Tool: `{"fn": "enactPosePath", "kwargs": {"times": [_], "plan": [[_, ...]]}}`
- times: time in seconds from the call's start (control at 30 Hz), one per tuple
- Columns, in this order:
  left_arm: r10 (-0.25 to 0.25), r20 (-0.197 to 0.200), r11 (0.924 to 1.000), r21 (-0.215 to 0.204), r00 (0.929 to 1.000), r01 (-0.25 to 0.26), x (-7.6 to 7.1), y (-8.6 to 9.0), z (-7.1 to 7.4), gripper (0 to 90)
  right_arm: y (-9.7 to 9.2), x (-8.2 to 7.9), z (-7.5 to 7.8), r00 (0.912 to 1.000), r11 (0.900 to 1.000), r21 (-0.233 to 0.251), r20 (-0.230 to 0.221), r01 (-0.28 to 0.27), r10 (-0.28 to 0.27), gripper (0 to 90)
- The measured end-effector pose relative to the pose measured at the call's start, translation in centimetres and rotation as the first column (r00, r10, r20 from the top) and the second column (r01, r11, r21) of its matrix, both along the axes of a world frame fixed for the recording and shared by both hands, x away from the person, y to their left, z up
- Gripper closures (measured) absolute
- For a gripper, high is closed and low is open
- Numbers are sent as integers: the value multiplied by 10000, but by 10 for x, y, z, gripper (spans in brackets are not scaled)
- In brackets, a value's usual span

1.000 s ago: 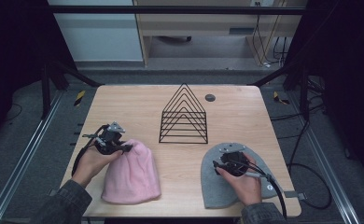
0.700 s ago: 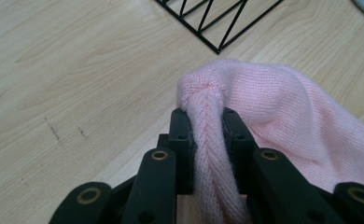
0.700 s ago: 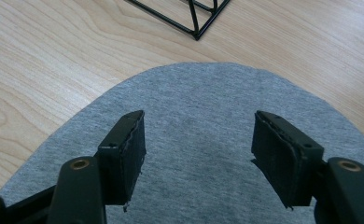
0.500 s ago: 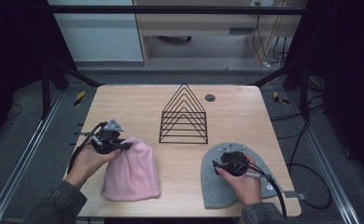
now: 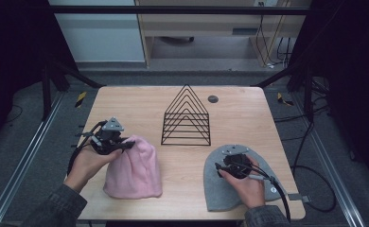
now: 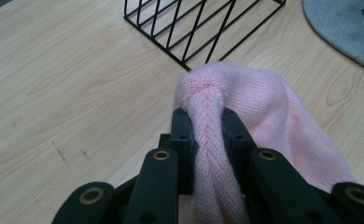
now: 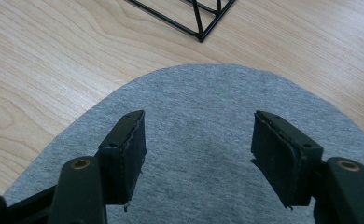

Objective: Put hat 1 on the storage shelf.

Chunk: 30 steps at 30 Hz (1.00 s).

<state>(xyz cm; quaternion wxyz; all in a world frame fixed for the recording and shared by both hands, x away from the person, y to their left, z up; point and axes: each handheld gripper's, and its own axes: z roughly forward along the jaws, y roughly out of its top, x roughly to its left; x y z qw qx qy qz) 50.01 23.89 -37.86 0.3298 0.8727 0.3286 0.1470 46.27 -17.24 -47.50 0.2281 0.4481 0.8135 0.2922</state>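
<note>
From the high view I see my left gripper (image 5: 118, 142) pinching the crown of the pink beanie (image 5: 134, 169) near the table's (image 5: 135, 104) left edge, so the knit tents upward; against the frames from a second ago, that crown now sits higher and more bunched. In the left gripper view, the fingers (image 6: 185, 133) clamp a fold of pink knit. In the right gripper view, my fingers (image 7: 124, 149) stand apart above the flat grey beanie (image 7: 203, 121), gripping nothing, poised to pinch it, beside the black wire rack (image 7: 194, 14)
</note>
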Motion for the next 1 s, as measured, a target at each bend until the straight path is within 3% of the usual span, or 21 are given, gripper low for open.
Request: {"fn": "enactPosePath", "kwargs": {"times": [0.5, 1.0], "plan": [[-140, 576, 9995, -278, 9982, 156, -7, 2, 19, 781, 0, 0, 0, 10000, 10000, 13, 2, -34, 34, 360], [-193, 1426, 9979, -587, 9896, 279, -14, -2, 44, 783, -1, 0, 2, 9999, 9999, 117, 129, -34, 33, 357]]}}
